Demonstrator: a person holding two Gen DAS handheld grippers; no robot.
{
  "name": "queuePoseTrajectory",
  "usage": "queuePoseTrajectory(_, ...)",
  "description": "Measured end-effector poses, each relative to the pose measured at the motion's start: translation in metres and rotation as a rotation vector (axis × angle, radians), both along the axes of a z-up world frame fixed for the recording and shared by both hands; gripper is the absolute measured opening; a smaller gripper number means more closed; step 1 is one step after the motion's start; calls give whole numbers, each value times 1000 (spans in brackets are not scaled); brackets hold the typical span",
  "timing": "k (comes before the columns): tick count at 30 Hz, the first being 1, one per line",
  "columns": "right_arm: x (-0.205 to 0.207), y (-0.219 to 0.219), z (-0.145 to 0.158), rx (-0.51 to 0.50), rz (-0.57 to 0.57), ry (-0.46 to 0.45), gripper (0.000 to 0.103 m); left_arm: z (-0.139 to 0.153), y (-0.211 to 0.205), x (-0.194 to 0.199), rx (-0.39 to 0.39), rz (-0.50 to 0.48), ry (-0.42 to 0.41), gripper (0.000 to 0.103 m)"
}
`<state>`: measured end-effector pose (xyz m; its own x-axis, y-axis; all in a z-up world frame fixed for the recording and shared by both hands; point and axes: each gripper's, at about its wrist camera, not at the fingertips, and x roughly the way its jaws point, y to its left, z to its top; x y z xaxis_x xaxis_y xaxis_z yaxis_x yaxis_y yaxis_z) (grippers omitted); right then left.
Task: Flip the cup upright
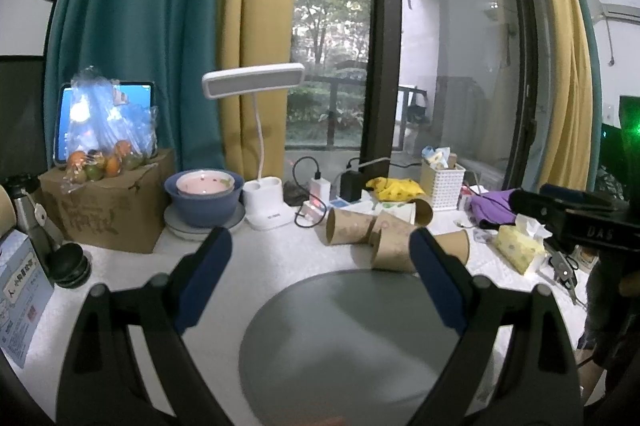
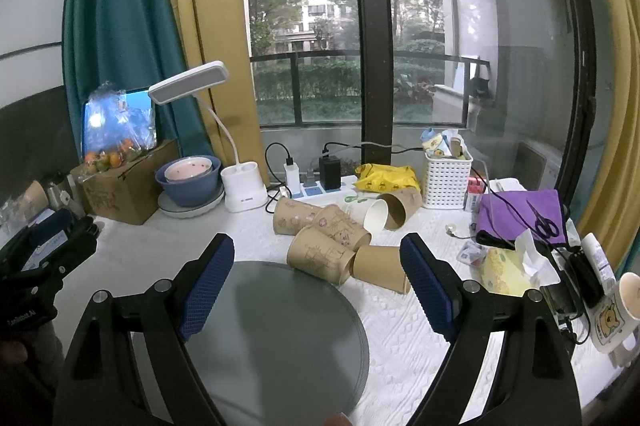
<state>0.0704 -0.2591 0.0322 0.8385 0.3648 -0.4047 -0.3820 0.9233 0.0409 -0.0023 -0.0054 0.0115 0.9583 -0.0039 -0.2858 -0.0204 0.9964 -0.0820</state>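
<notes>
Several brown paper cups (image 2: pixel 320 254) lie on their sides in a heap on the white table, just beyond a round grey mat (image 2: pixel 276 338); one white cup (image 2: pixel 374 216) lies among them. The heap also shows in the left wrist view (image 1: pixel 394 250), behind the mat (image 1: pixel 348 346). My left gripper (image 1: pixel 322 246) is open and empty, above the mat's far edge. My right gripper (image 2: pixel 318 254) is open and empty, with the nearest cups between its fingers but farther away. The right gripper's body shows at the right of the left wrist view (image 1: pixel 576 218).
A cardboard box with bagged fruit (image 2: pixel 120 186), stacked bowls (image 2: pixel 188 182) and a white desk lamp (image 2: pixel 242 190) stand at the back left. A power strip, a white basket (image 2: pixel 448 178), a purple cloth (image 2: pixel 520 214), a tissue pack (image 2: pixel 508 266) and a mug (image 2: pixel 616 318) crowd the right.
</notes>
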Motion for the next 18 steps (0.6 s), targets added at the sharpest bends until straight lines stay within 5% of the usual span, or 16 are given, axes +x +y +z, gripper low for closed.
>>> queuePoseTrajectory(18, 4, 0, -1, -2, -1, 2, 87, 0, -2, 3, -8, -7, -1, 91)
